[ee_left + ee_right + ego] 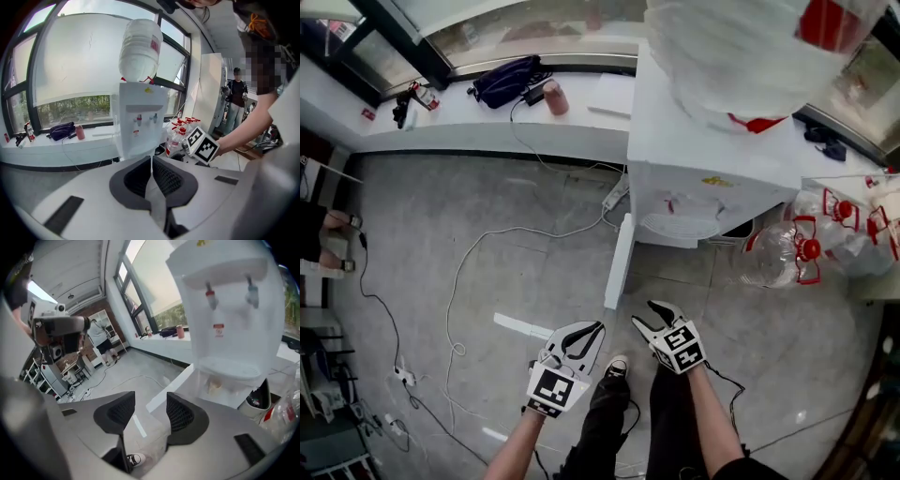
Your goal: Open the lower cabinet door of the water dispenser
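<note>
My left tool (592, 330) is clenched, pads pressed flat together with nothing in them. My right tool (650, 316) is released, its jaws standing apart over bare floor (487, 244) and holding nothing.

The water dispenser (694, 187) stands at the far right of the scene. Its lower cabinet door (620, 258) already hangs swung out from the cabinet's left front corner. From above the door shows as a narrow white strip whose long axis runs from far to near, straight toward me. Its free near end sits just ahead of both tools and between them, touching neither. It is somewhat closer to the left tool, so I judge that the handier one if the door needs more swing. The right gripper view shows the door (171, 390) beyond the open jaws, not between them.

As for writing, the upturned bottle (741, 47) carries a red label I cannot read. A small red-marked sticker (218, 329) below the taps (210, 298) is too small to make out. The spare bottles (787, 248) on the floor to the right have red caps, and no legible print.
</note>
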The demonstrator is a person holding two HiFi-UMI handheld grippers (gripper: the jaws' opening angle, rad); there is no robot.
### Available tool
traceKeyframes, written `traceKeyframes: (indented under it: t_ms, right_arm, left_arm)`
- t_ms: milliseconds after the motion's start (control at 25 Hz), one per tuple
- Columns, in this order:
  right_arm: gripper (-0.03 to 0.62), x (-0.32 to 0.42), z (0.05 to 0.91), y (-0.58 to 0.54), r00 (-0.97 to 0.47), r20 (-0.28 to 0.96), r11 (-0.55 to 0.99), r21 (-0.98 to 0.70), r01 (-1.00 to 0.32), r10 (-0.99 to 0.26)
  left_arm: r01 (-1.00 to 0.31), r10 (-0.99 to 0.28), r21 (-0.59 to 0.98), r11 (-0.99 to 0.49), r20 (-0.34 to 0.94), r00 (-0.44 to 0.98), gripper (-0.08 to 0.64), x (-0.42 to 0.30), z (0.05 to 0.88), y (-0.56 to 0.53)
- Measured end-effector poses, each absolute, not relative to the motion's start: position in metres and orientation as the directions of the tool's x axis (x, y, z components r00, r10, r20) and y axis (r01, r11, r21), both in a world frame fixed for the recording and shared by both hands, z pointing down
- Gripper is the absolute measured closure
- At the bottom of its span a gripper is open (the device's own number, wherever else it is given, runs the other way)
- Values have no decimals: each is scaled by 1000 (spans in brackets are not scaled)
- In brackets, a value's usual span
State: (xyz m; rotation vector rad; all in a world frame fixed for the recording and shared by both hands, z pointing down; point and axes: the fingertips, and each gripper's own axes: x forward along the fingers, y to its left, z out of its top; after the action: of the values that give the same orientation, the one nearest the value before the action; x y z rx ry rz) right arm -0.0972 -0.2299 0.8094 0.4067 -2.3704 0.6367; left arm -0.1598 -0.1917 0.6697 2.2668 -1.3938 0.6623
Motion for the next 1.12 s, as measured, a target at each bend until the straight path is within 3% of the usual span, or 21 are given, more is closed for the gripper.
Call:
traceKeyframes:
  t_ms: [640,1120]
  right_arm:
    - [431,-60,514,-218,-819,485,844,-260,-470,-307]
    - [448,-72,411,-141,-824,393,830,-217,-515,-408]
  left_arm:
    - [-886,-740,117,-449,507,442,540,-132,498,-142]
    - [-864,-786,91,-496,377,490,540,-150,401,-82]
